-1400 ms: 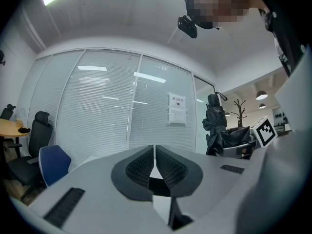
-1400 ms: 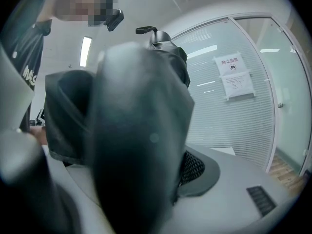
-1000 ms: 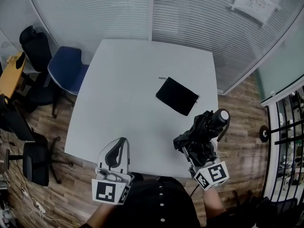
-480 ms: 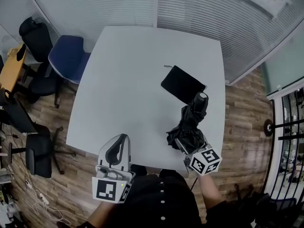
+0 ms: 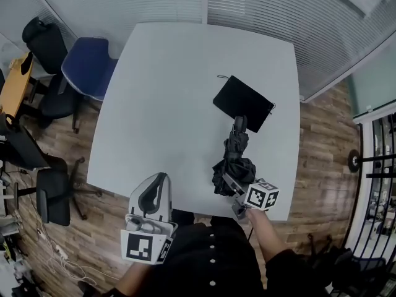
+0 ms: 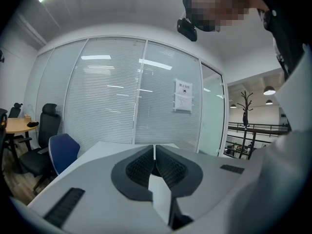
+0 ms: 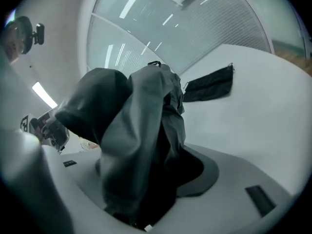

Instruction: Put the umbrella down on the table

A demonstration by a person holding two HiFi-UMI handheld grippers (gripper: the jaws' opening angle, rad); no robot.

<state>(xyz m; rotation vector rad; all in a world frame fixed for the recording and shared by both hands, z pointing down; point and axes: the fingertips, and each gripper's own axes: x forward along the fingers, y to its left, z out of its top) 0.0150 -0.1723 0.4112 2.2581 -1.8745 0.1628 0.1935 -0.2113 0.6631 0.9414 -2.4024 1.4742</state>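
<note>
Lower right of the head view: right gripper clamped on the bunched fabric of the folded black umbrella, jaws just drawn slightly tighter. Stretched low over the white table, far end at the edge of the black pouch. Lower left: left gripper empty, jaws pressed together.

- Over right part of white square bench, folded black fabric umbrella, lengthwise front to back.
- On bench just behind umbrella's far end, flat black fabric pouch.
- Left of bench, beside its far corner, blue padded chair.
</note>
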